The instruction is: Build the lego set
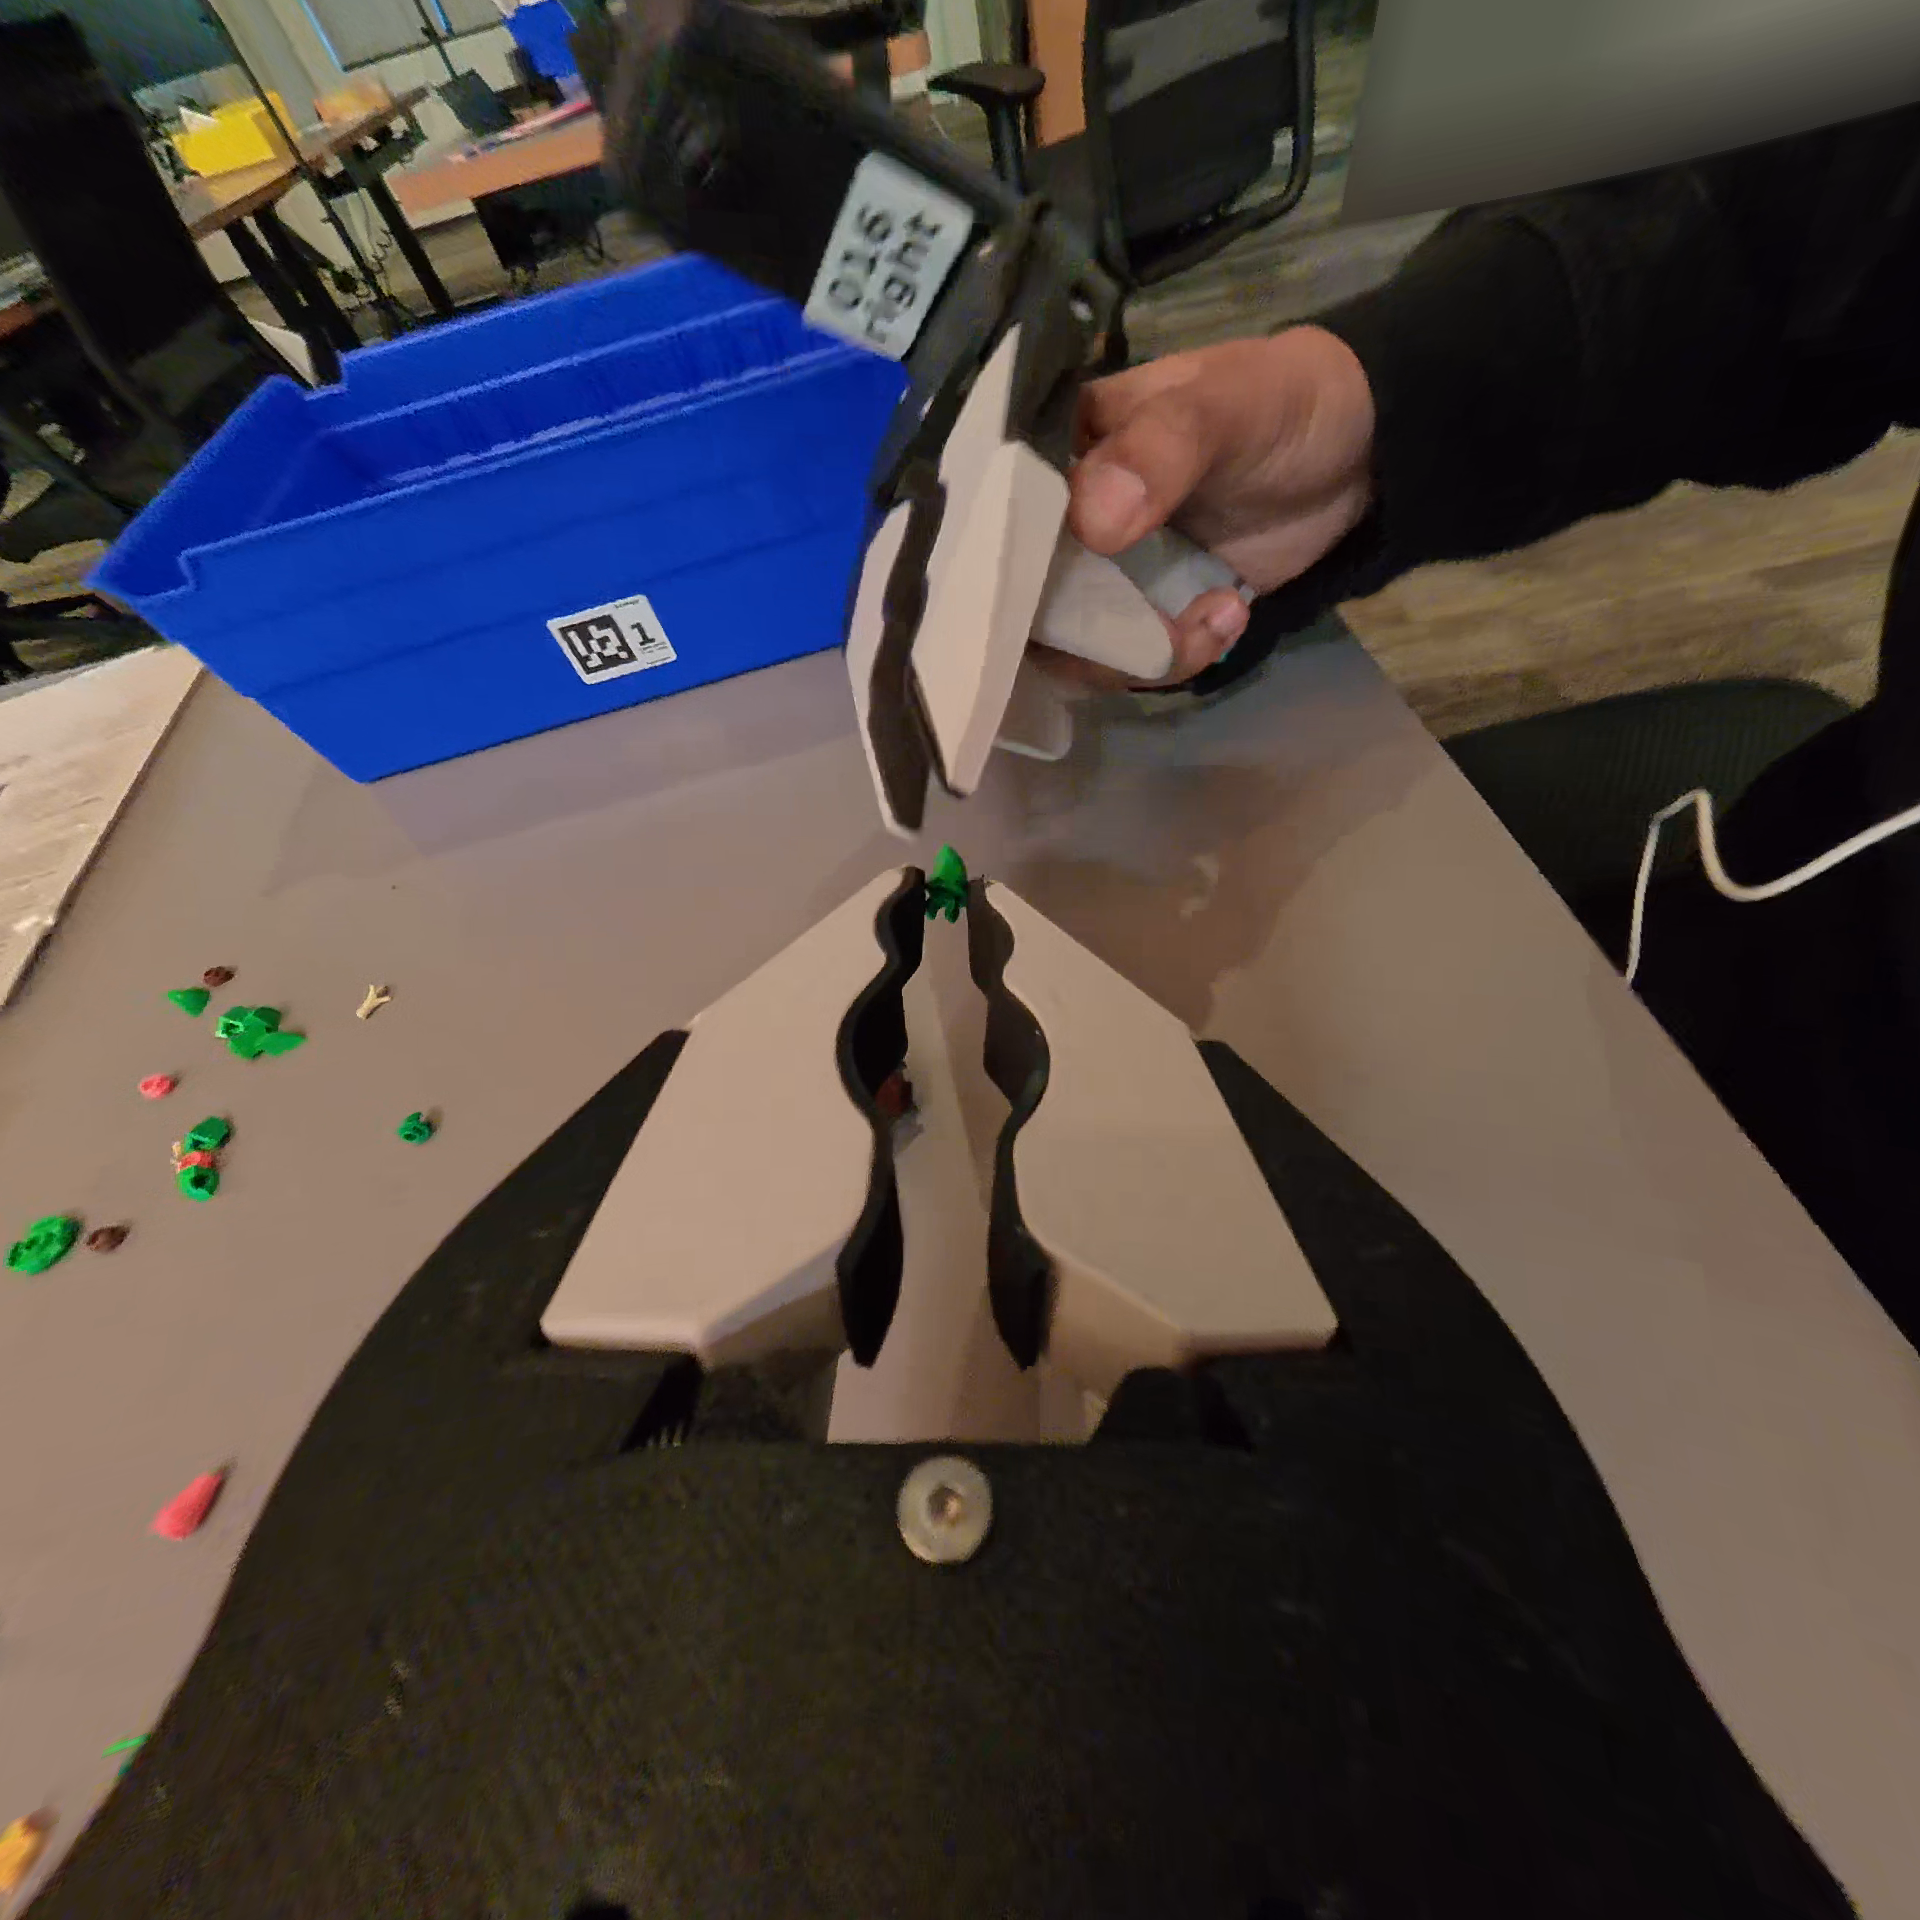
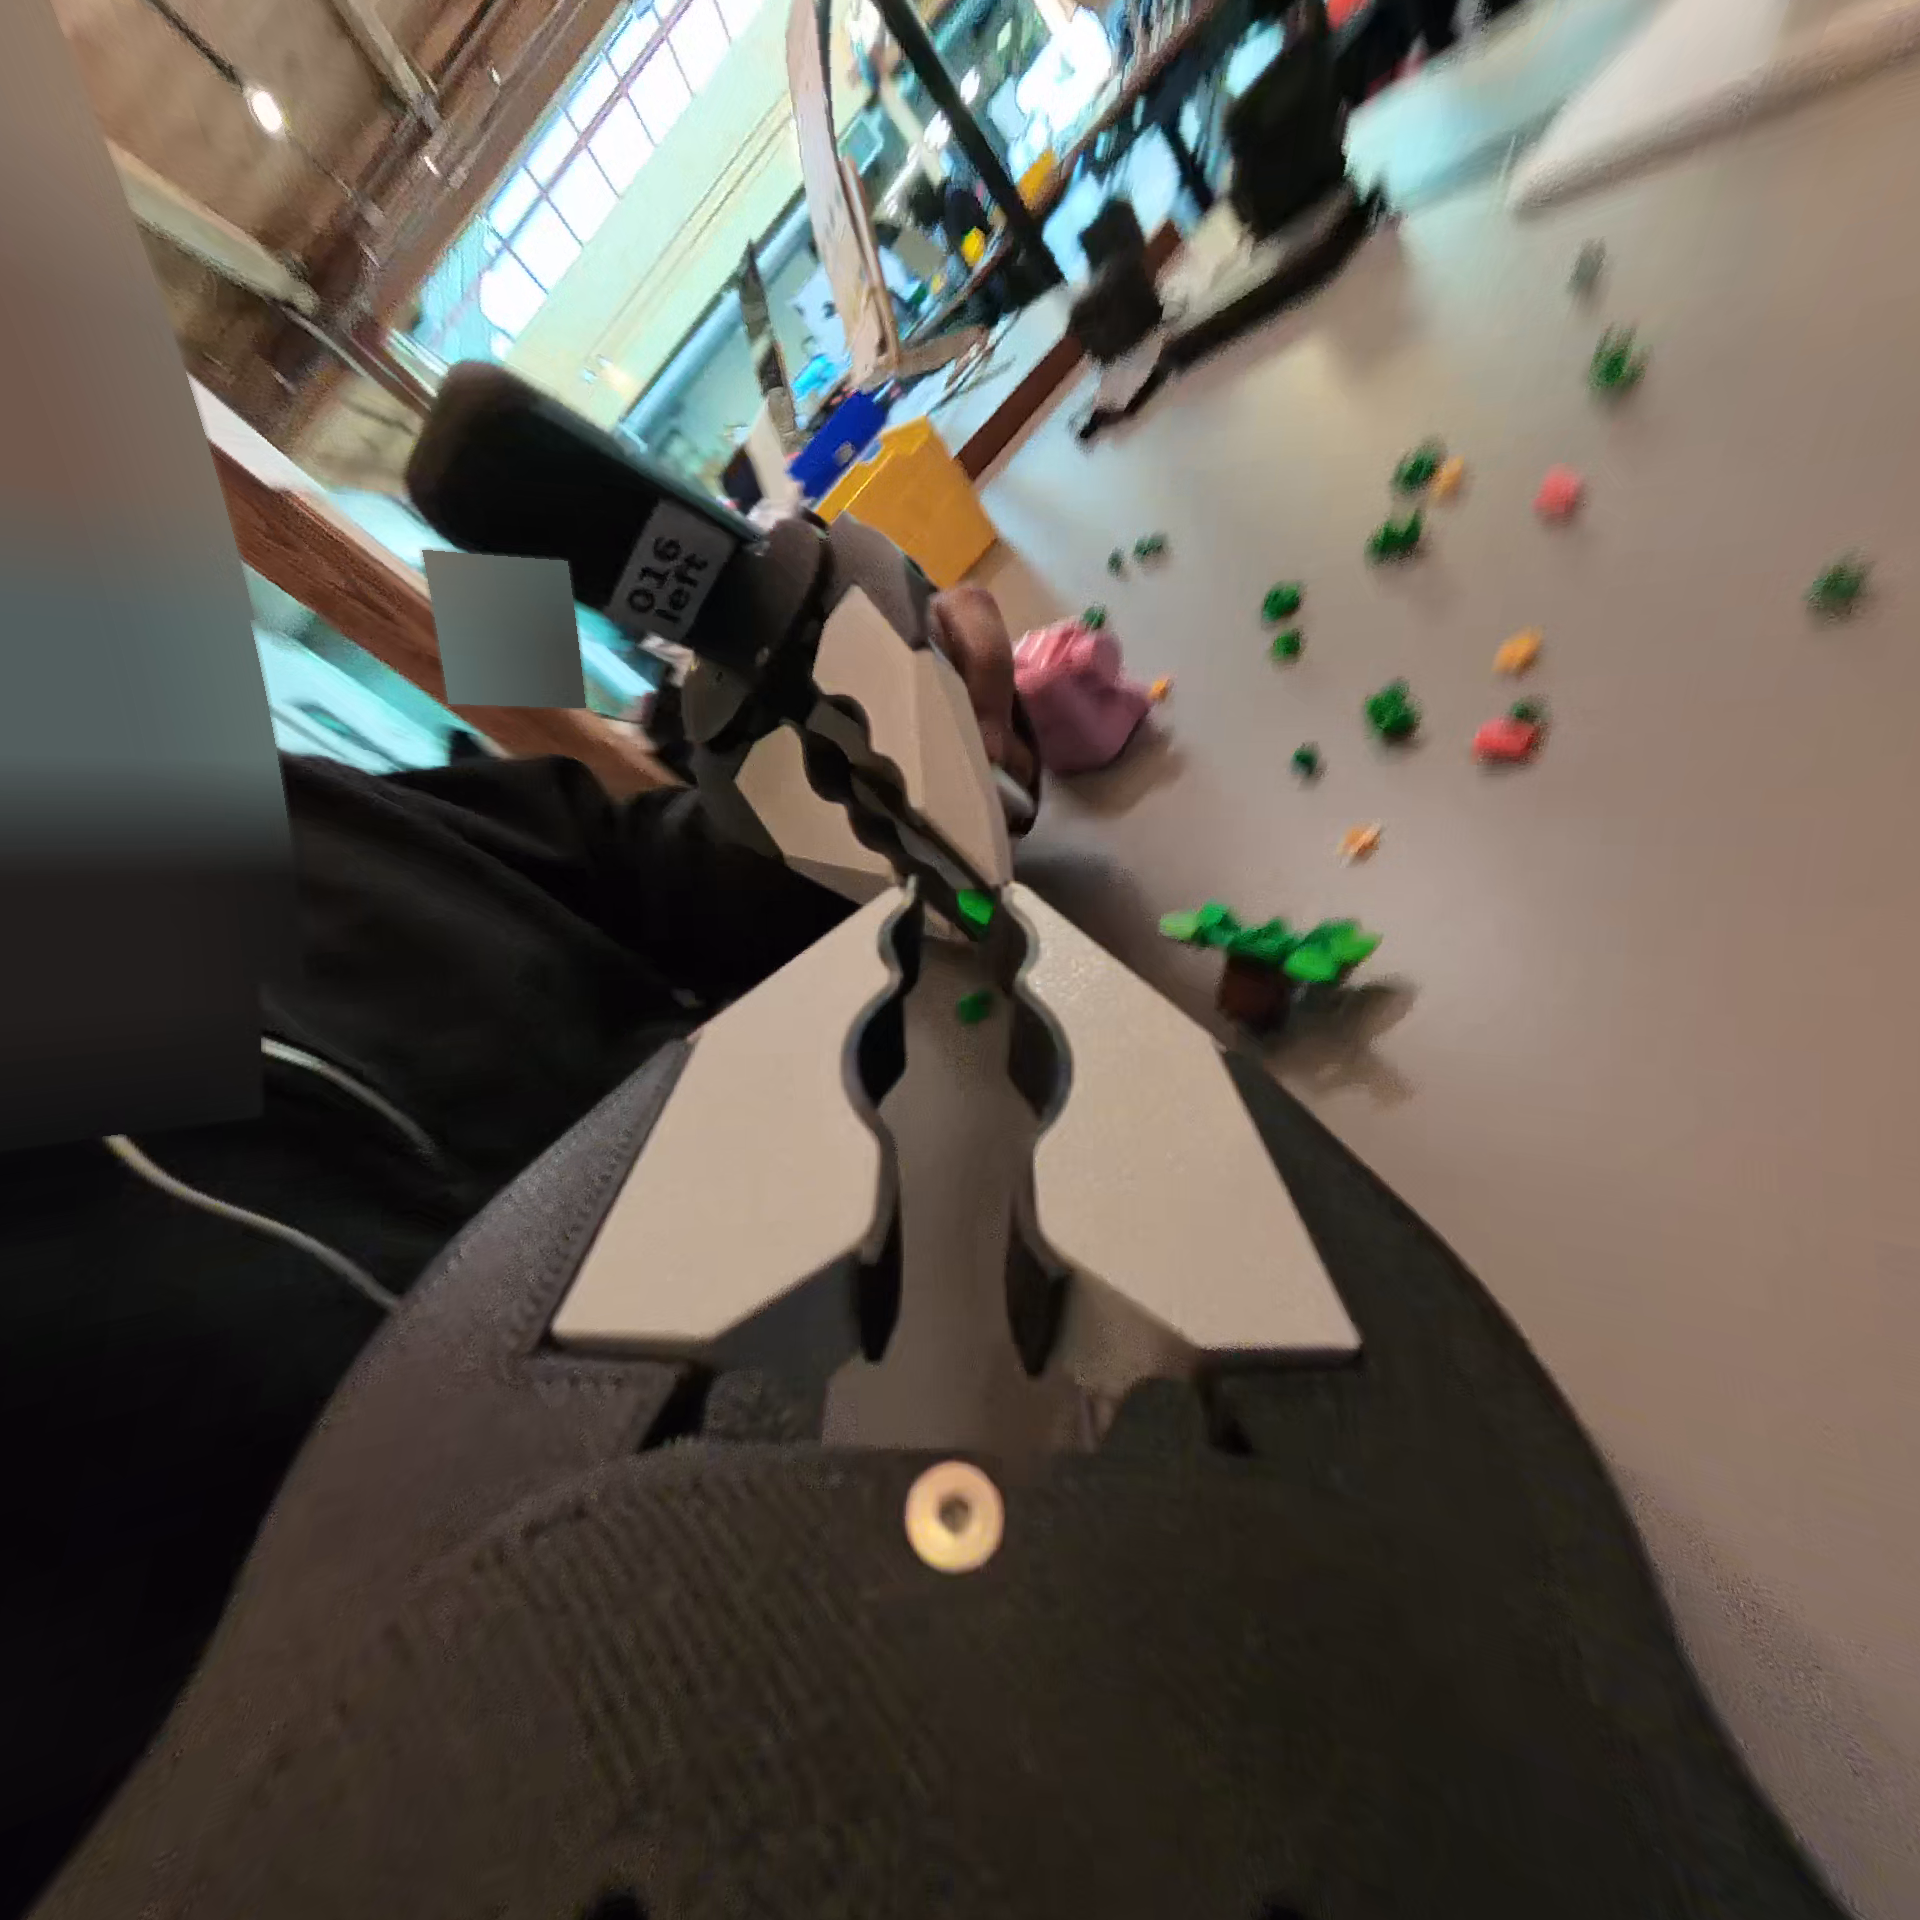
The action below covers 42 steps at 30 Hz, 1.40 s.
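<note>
My left gripper is shut on a small green lego piece, pinched at the fingertips above the grey table. My right gripper hangs point-down just above that piece, apart from it. In the right wrist view my right gripper is open by a narrow gap and holds nothing. The left gripper's tips and the green piece sit right at that gap. A small build with green leaves on a brown base stands on the table to the right.
A blue bin stands at the table's far side. Loose green, red and brown pieces lie scattered on the left, with a red cone nearer. A pink bag lies beyond. A person's hand holds the right gripper. Left and right tips are no more than a few centimetres apart.
</note>
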Motion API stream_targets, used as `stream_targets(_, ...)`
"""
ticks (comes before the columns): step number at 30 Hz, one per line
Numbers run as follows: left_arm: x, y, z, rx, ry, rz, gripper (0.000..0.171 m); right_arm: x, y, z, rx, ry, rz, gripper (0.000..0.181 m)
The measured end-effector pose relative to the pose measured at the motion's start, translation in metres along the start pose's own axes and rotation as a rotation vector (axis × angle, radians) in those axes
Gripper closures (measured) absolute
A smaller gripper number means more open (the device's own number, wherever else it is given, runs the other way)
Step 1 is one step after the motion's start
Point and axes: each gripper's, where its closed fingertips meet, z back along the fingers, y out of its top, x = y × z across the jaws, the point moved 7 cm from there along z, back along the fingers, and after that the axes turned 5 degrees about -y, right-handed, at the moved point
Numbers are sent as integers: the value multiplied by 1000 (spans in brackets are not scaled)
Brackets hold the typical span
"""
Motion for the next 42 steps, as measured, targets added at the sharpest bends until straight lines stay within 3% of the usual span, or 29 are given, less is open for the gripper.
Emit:
stream_targets(2,-4,1,3,46,-21,64,169,-16,7,7,65,-88,344,168)
stream_targets(5,-7,4,8,122,-92,174,169,-31,6,5,14,-324,799,156)
stream_targets(7,-8,5,9,161,-158,239,169,-36,1,0,-44,-396,988,156)
stream_targets(9,-8,6,9,190,-207,283,169,-38,-4,-6,-93,-391,1057,159)
stream_targets(21,-11,4,11,315,-437,558,168,-48,-3,-13,-111,-371,1188,180)
stream_targets(31,-13,2,12,310,-424,574,167,-48,1,-12,-98,-379,1141,181)
stream_targets(34,-13,3,13,305,-406,548,168,-46,1,-11,-88,-346,1043,181)
stream_targets(42,-10,7,13,261,-295,399,167,-38,6,-5,-35,-99,579,166)
